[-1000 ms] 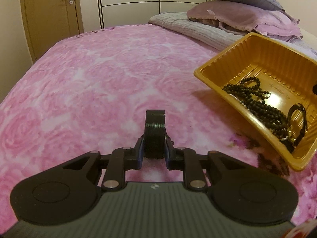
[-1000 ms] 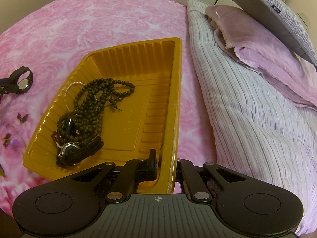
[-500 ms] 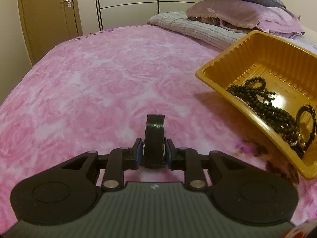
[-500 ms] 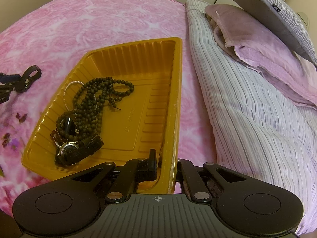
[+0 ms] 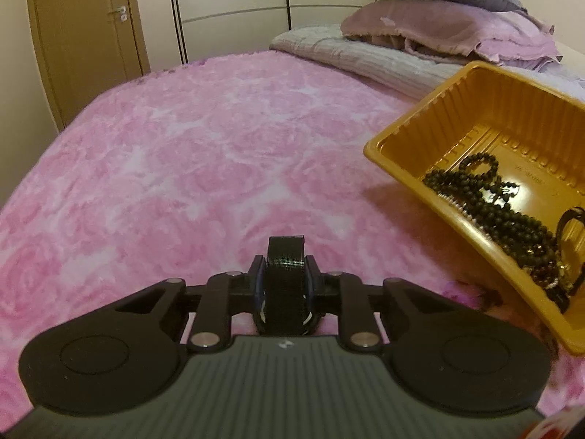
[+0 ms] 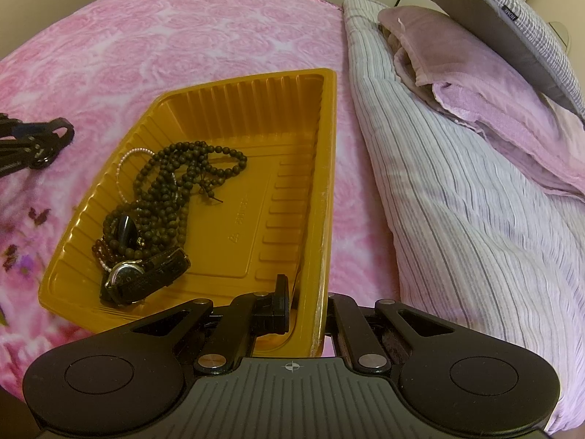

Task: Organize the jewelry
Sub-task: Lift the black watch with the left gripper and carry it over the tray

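Observation:
A black watch strap (image 5: 285, 256) stands edge-on between the pads of my left gripper (image 5: 284, 274), whose jaws are closing on it above the pink bedspread. That gripper and watch (image 6: 55, 135) also show at the far left of the right wrist view, left of the tray. The yellow plastic tray (image 6: 237, 84) is tilted, and my right gripper (image 6: 305, 296) is shut on its near side wall. Inside the tray lie dark bead strands (image 6: 175, 183) and a wristwatch (image 6: 142, 278). In the left wrist view, the tray (image 5: 402, 168) and beads (image 5: 486, 205) are to the right.
A pink rose-patterned bedspread (image 5: 182, 164) covers the bed. Striped bedding (image 6: 457, 219), mauve pillows (image 6: 475, 84) and a grey cushion (image 6: 512, 7) lie to the right of the tray. A wooden door (image 5: 84, 36) and wardrobe panels stand beyond the bed.
My left gripper has shifted a little with the watch, whose loop now shows more edge-on in the right wrist view. The right gripper and tray have kept still.

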Action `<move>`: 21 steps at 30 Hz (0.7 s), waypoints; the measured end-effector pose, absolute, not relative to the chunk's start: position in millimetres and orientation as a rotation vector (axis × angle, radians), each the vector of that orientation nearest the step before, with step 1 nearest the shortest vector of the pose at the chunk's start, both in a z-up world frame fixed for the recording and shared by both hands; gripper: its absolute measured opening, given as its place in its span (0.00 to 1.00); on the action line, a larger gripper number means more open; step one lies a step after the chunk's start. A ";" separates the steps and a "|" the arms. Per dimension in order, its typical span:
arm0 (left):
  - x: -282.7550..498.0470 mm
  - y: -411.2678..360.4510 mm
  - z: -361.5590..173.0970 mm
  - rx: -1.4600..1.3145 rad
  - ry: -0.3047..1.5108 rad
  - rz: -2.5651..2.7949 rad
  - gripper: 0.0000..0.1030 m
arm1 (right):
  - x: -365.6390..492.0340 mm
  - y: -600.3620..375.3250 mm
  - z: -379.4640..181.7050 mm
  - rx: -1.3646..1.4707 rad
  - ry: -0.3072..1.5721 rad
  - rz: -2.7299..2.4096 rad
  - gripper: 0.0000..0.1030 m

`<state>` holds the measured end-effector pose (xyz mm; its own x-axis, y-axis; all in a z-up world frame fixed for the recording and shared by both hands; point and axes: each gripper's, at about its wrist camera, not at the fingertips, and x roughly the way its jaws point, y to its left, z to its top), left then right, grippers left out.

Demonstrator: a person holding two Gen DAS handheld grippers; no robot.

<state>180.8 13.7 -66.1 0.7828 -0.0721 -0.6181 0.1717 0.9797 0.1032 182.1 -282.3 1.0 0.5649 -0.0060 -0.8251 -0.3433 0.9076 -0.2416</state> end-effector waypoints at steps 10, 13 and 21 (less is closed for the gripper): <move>165.4 11.3 -29.8 0.174 0.608 -0.154 0.18 | 182.4 -283.2 1.3 -0.402 0.953 0.205 0.04; 163.8 10.0 -22.8 0.171 0.600 -0.164 0.18 | 182.4 -282.7 1.2 -0.402 0.953 0.205 0.04; 162.1 5.5 -13.1 0.168 0.591 -0.186 0.18 | 181.3 -281.3 2.3 -0.401 0.951 0.206 0.04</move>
